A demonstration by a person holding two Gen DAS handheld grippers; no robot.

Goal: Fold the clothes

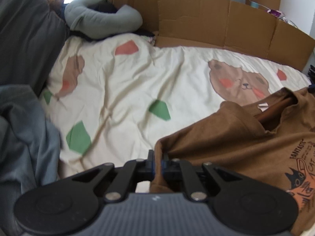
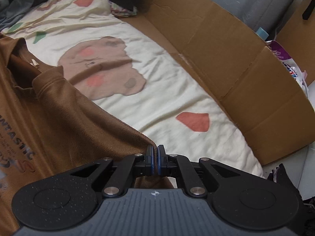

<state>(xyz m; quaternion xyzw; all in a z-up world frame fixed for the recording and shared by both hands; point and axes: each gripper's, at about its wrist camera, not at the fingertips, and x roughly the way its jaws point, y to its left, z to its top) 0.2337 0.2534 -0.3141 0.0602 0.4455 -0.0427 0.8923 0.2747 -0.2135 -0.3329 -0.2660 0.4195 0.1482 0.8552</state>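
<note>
- Leftmost in the left wrist view, a heap of blue-grey clothes (image 1: 25,137) lies at the edge of the bed, with a grey curved pillow (image 1: 98,19) beyond it near the head.
- Across the middle, a cream bed sheet (image 1: 128,82) printed with bears and red and green patches covers the bed, creased in several lines.
- Low in the centre, the left claw (image 1: 158,162) is closed tight on one corner of the brown T-shirt (image 1: 226,137), fabric pinched between its pads.
- To the right, the shirt spreads over the sheet, collar open, a black cat print and the word "FANTASTIC" on its front.
- Behind the bed, flattened cardboard (image 1: 226,19) stands along the wall.
- From the right wrist view, the brown T-shirt (image 2: 59,122) fills the left side, and the right claw (image 2: 155,160) is clamped shut on its other corner.
- Further right, the cardboard (image 2: 236,59) lines the bed's edge, with a purple-and-white bag (image 2: 285,63) past it.
</note>
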